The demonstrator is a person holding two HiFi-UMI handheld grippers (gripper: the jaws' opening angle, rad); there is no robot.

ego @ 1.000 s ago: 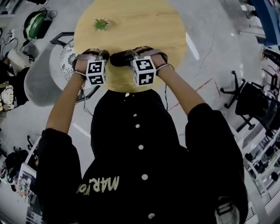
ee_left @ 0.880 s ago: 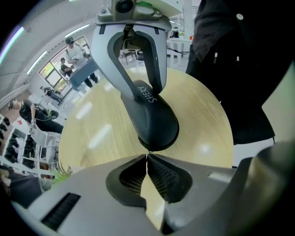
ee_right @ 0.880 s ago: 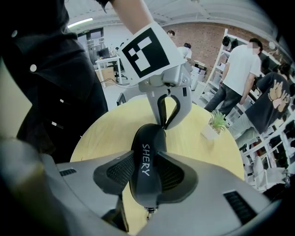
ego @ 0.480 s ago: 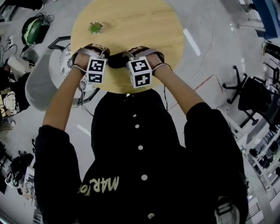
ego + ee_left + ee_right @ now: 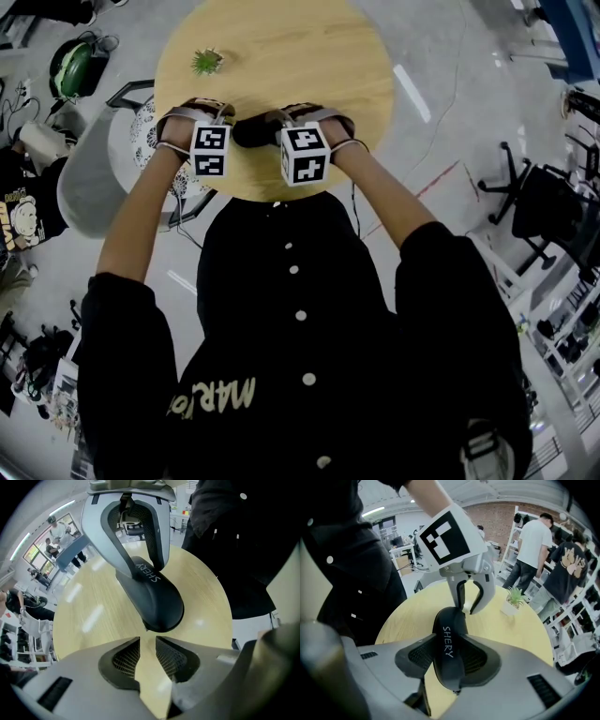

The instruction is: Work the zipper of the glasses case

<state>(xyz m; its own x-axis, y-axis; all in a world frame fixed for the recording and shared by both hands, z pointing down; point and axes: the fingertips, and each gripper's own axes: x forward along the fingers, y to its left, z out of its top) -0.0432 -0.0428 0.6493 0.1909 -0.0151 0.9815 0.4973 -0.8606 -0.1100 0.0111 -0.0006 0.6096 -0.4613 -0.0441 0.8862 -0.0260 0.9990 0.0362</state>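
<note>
- head view: i hold both grippers pointing down over the near part of the round wooden counter (image 5: 281, 56). my left gripper (image 5: 208, 117) and my right gripper (image 5: 302, 117) are close side by side. the dark glasses case (image 5: 251, 131) lies on the counter between them, one end under the right gripper. a small potted plant (image 5: 206, 62) stands well apart, near the far left rim.
- left gripper view: my left gripper's jaws have just been opening. they now stand a little apart, and only bare counter shows in the gap between the pads. they hold nothing. the near end of the glasses case (image 5: 154, 597) sits just past the tips, without touching them. i can't make out the zipper pull for sure. at its far end the case runs in between the right gripper's fingers.
- right gripper view: my right gripper is closed on the glasses case (image 5: 449, 653). the jaws stand wide, with a pad pressed against each long side. the case lies on the counter, its white "shery" lettering facing up. its far end reaches to just below the left gripper's parted tips. the plant stands further off to the right.
</note>
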